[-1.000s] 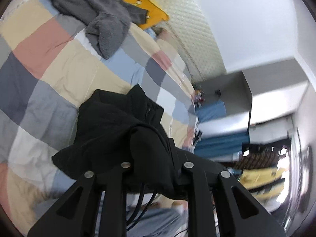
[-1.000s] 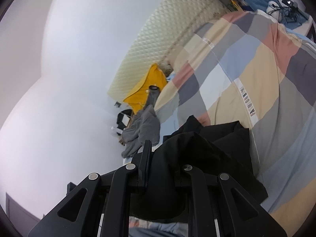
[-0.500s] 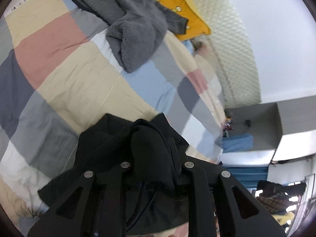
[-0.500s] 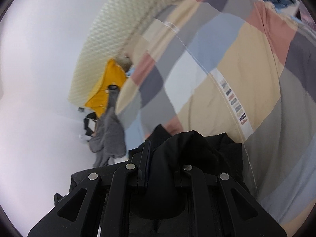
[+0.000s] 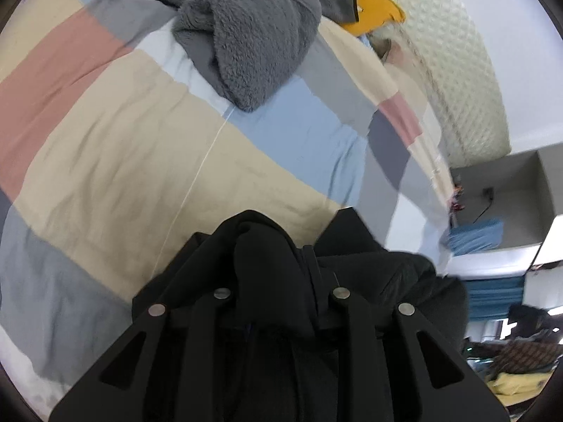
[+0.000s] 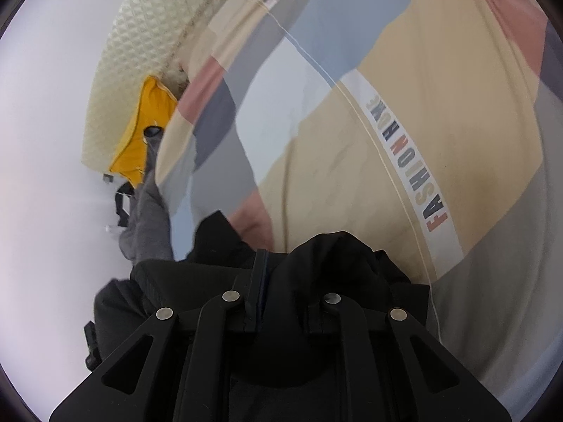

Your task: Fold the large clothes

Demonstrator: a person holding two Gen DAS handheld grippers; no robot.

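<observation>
Each hand-held gripper, left [image 5: 278, 277] and right [image 6: 281, 281], pinches a bunched fold of the black garment [image 5: 380, 281] above the patchwork quilt [image 5: 116, 147]. The left jaws have just been opening slightly around that fold. Beyond the garment lies a grey fleece [image 5: 246, 35].

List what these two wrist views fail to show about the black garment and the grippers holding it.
- Left wrist view: the left gripper has its fingertips buried in the black garment, so the grip itself is hidden.
- Right wrist view: the right gripper is covered the same way by bunched fabric.
- Both views: the garment's lower part is cut off by the bottom edge, so its type and fold state are unclear.
</observation>
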